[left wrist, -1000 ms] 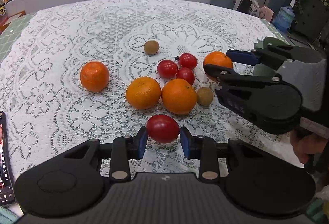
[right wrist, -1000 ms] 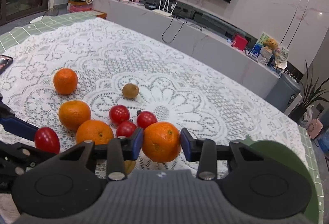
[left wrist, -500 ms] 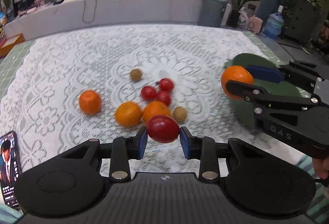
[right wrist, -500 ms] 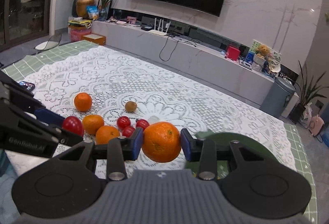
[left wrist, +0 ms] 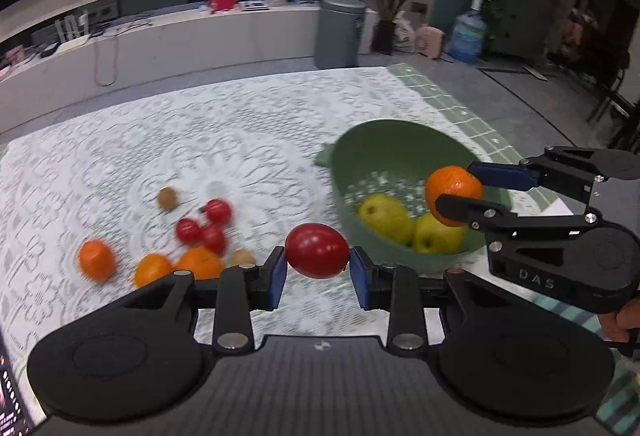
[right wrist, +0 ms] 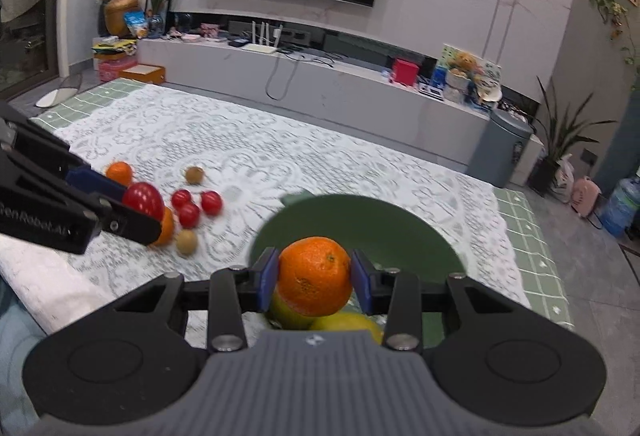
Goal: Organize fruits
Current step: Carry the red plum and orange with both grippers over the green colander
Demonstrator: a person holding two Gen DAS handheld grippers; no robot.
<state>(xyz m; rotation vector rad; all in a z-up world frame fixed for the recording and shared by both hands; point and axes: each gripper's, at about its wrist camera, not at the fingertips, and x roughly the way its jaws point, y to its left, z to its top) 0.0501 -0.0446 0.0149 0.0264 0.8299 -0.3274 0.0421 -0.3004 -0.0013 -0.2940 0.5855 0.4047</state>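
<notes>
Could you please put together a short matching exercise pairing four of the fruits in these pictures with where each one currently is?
Things:
1. large red tomato
2. held orange
3. yellow-green apples
4. small brown fruit

Places:
A. inside the green colander
B. lying on the lace tablecloth
C. clamped in the right gripper, above the colander
D. clamped in the left gripper

Pairs: 1-D, 2-C, 3-A, 4-B

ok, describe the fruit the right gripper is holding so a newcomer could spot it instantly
Start at the green plastic colander bowl on the white lace tablecloth. Directly above its two yellow-green apples hangs a round orange, clamped by the right gripper. Unlike the oranges left on the cloth, it is airborne.
</notes>
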